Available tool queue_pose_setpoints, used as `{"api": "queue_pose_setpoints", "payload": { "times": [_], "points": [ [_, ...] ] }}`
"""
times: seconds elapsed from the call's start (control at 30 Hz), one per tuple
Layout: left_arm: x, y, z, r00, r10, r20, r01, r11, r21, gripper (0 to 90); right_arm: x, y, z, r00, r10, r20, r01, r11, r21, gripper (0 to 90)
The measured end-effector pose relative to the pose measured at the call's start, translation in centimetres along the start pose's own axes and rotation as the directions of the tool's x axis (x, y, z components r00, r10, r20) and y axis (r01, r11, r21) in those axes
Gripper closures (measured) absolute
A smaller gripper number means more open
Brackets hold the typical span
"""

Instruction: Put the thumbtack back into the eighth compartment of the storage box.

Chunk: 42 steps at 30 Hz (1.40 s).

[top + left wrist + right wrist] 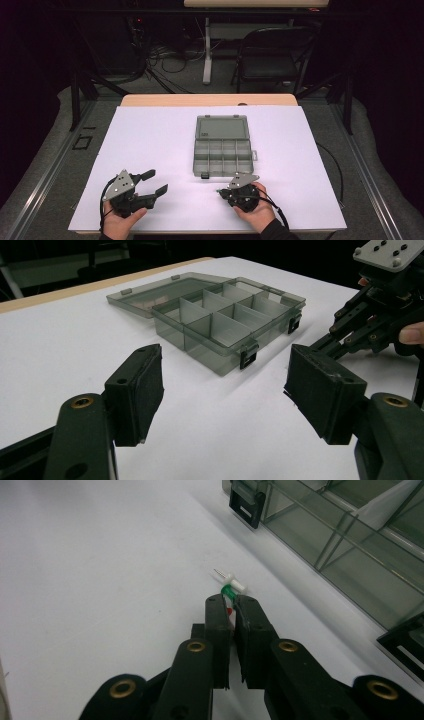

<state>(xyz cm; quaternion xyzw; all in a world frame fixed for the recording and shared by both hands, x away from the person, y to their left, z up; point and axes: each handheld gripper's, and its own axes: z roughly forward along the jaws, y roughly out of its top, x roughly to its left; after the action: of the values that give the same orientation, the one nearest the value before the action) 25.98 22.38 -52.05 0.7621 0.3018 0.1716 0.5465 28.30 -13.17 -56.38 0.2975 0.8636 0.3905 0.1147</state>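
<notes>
Green and white pushpins (pixel 231 586) are pinched at the nearly closed right gripper (pixel 231 600) tips, just before the open organizer box (pixel 221 148); the left gripper (pixel 225 385) is held wide, empty.

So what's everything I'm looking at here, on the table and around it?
Organizer box: one, clear grey plastic, lid open, compartments look empty, middle of the table.
Push pins: at least three, white, green and a bit of red, at the right gripper's tip; green one pinched.
Paper sheet: one, white, covering the table.
Table: one, light wood edge showing at the far side.
Folding chair: one, dark, behind the table.
Cables: several, dark, on the floor behind.
Left gripper: one, black, fingers open, near left.
Right gripper: one, black, fingers closed on the pins, near right.
</notes>
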Motion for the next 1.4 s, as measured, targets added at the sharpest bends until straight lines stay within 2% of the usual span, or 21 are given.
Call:
{"api": "queue_pose_setpoints", "payload": {
  "times": [0.3, 0.43, 0.93, 1.27, 1.4],
  "points": [
    [0.0, 0.0, 0.0, 1.0, 0.0, -0.004, 0.0, 1.0, 0.001, 30.9, -0.1, 0.0, -0.1, 0.9999, 0.015, -0.007, -0.015, 1.0, 0.005, 84.9],
    [0.0, 0.0, 0.0, 1.0, 0.001, -0.006, -0.001, 1.0, 0.001, 30.9, -0.2, 0.0, -0.3, 0.9994, 0.031, -0.017, -0.031, 0.999, -0.012, 85.6],
    [0.0, 0.0, 0.0, 1.0, 0.002, -0.004, -0.002, 1.0, 0.003, 30.9, -0.3, 0.1, -0.6, 0.9989, 0.039, -0.028, -0.039, 0.999, -0.013, 85.8],
    [0.0, 0.0, 0.0, 1.0, 0.003, -0.006, -0.003, 1.0, 0.002, 30.9, -0.2, 0.3, -0.8, 0.9978, 0.056, -0.036, -0.058, 0.997, -0.043, 85.8],
    [0.0, 0.0, 0.0, 1.0, 0.001, -0.007, -0.001, 1.0, 0.003, 30.9, 0.0, 0.7, -1.3, 0.9981, 0.046, -0.04, -0.048, 0.997, -0.055, 85.8]
  ]
}}
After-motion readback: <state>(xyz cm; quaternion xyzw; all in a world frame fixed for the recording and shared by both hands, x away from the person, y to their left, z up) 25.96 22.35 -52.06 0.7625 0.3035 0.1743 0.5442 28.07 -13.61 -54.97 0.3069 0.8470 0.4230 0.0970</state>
